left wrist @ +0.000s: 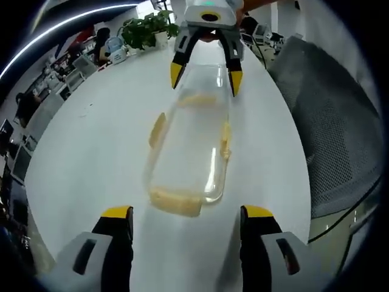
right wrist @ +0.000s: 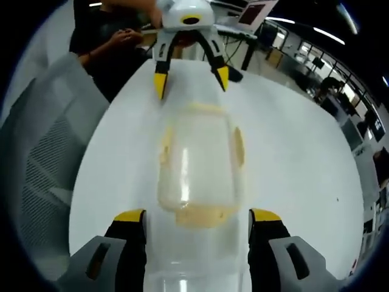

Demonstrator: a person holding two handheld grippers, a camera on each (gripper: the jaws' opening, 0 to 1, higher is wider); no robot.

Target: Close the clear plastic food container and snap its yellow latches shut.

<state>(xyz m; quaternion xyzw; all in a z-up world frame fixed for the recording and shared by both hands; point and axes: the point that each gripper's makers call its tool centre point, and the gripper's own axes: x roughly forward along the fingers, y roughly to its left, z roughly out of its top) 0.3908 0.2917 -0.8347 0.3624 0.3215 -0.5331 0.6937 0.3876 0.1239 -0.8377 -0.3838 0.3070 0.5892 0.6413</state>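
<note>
My right claw point(right wrist: 197, 220) view shows a dark-clothed person point(right wrist: 106, 36) beyond; the clear plastic yellow-latched container point(left wrist: 189, 152) lies lengthwise between my left claw point(left wrist: 187, 214) and right, both spread apart.

The table point(left wrist: 97, 152) under my tools was plain white. The food container point(left wrist: 191, 146) was clear, with pale yellow latches point(left wrist: 176, 202) on its sides. My left gripper point(left wrist: 187, 219) was grey with black jaws and yellow tips, and my right gripper point(right wrist: 197, 222) had the same colours. The chair point(left wrist: 331, 134) had dark grey mesh. The plant point(left wrist: 146, 27) was green.
</note>
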